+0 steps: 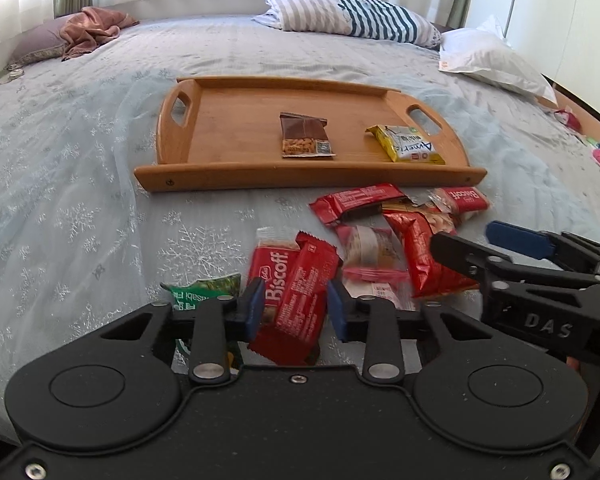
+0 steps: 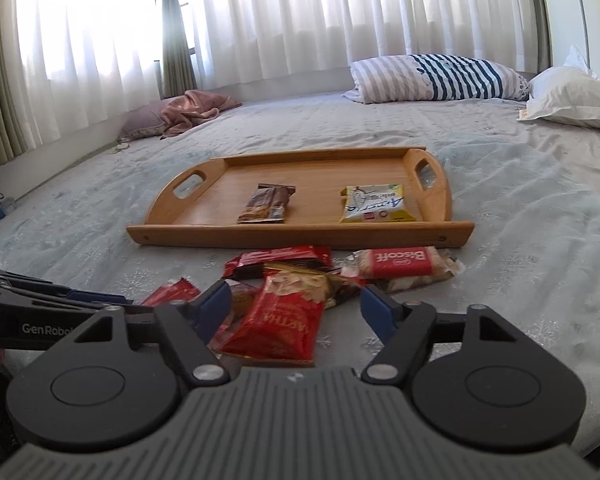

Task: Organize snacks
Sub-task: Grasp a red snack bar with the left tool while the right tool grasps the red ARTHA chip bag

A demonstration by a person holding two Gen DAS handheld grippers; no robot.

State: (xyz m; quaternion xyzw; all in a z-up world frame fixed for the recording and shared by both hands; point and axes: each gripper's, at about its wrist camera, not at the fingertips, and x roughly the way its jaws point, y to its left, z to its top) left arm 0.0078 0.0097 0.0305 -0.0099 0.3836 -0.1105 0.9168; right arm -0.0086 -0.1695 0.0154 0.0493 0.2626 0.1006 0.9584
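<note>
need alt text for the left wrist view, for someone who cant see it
The left gripper, jaws open, straddles a red Biscoff cookie packet in a pile of mostly red snack packets on a pale blue bedspread. Beyond lies a wooden handled tray holding a brown almond bar and a yellow snack packet. The right gripper enters from the right, also open.

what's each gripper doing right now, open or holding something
left gripper: open, jaws either side of a red Biscoff packet, not clamped.
right gripper: open wide over a red snack bag, holding nothing.
</note>
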